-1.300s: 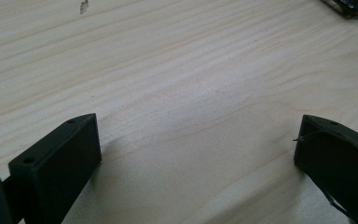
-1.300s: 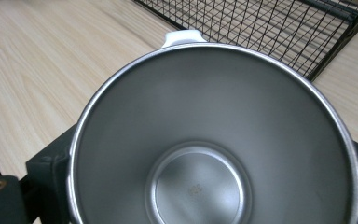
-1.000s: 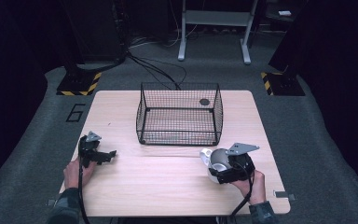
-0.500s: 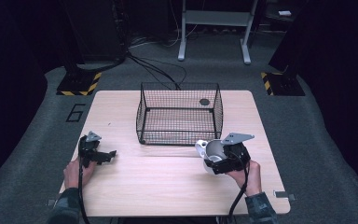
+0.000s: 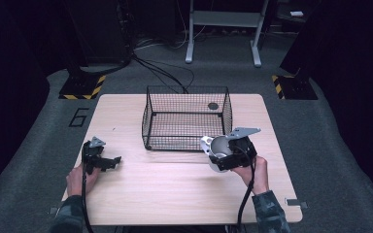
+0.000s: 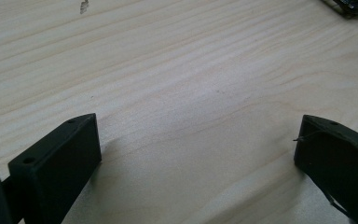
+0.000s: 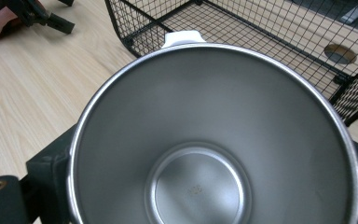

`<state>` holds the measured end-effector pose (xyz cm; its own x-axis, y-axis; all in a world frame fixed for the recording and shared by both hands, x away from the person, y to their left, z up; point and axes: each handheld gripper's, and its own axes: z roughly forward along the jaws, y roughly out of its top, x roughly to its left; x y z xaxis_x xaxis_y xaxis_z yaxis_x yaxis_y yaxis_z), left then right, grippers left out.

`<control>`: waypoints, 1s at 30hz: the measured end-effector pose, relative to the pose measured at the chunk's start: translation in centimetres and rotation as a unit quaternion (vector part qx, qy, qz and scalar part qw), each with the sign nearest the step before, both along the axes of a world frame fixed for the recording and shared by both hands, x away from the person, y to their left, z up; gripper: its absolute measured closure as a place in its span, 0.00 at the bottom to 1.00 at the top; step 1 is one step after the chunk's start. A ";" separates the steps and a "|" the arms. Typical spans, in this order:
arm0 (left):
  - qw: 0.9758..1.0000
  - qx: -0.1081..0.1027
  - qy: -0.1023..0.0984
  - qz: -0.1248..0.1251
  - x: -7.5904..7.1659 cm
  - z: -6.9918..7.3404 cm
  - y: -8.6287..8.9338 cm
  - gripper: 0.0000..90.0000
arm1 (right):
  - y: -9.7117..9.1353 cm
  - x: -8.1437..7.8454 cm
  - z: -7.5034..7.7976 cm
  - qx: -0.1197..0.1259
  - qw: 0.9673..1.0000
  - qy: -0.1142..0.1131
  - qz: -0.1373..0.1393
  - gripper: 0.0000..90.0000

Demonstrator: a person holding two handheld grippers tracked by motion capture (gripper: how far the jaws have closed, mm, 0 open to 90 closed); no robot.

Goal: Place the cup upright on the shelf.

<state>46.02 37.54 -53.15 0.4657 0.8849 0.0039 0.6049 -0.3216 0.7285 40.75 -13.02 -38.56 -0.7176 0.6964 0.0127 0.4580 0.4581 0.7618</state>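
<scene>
Held in the right tongs (image 5: 222, 156): a steel cup (image 5: 217, 153), clamped across its wall from both sides, jaws closed onto it about as wide as the cup itself. In the right gripper view, looks straight into the cup (image 7: 205, 154), mouth toward the camera and bottom away from it. So, long axis along the line of the tongs, tipped over rather than upright. At the far rim, a small white tab (image 7: 183, 38), pointing to the wire basket (image 7: 261, 37).

Seen from the high view, hangs just beside the front right corner of the basket (image 5: 184, 143), at about 5 o'clock from the basket's middle and outside the mesh; touching the wire or not, cannot tell. From the cup, the open top of the basket lies at about 11 o'clock, near. Probably the coming move: lift over the front wall, then go forward and a little left, and turn the bottom down before letting go. Main risk, as a judgement: the rim or the tab catching the top wire.

Left tongs (image 5: 108, 161) on the desk (image 5: 175, 194) at about 8 o'clock from the basket, well apart from it. Jaws wide apart with nothing between them, bare wood below (image 6: 196, 154). Clearly the right hand (image 5: 255, 170) the nearer one for this work; no help needed from the left.
</scene>
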 end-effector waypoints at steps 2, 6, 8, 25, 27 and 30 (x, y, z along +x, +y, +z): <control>1.000 0.000 0.000 0.000 0.0 0.0 0.0 0.00 | 0.3 0.4 0.3 -0.002 1.000 0.000 0.003 0.06; 1.000 0.000 0.000 0.000 0.0 0.0 0.0 0.00 | 0.8 1.2 1.2 0.001 1.000 0.003 0.003 0.06; 1.000 0.000 0.000 0.000 0.0 0.0 0.0 0.00 | 0.9 1.6 1.8 0.005 1.000 -0.004 0.006 0.06; 1.000 0.000 0.000 0.001 0.0 0.0 0.0 0.00 | 2.6 4.5 3.3 0.007 1.000 -0.001 0.013 0.06; 1.000 -0.001 0.000 0.001 0.0 0.0 0.0 0.00 | 2.8 4.9 3.6 0.008 1.000 -0.002 0.012 0.06; 1.000 -0.001 0.000 0.003 0.0 0.0 0.0 0.00 | 3.1 5.3 3.8 0.009 1.000 -0.003 0.012 0.06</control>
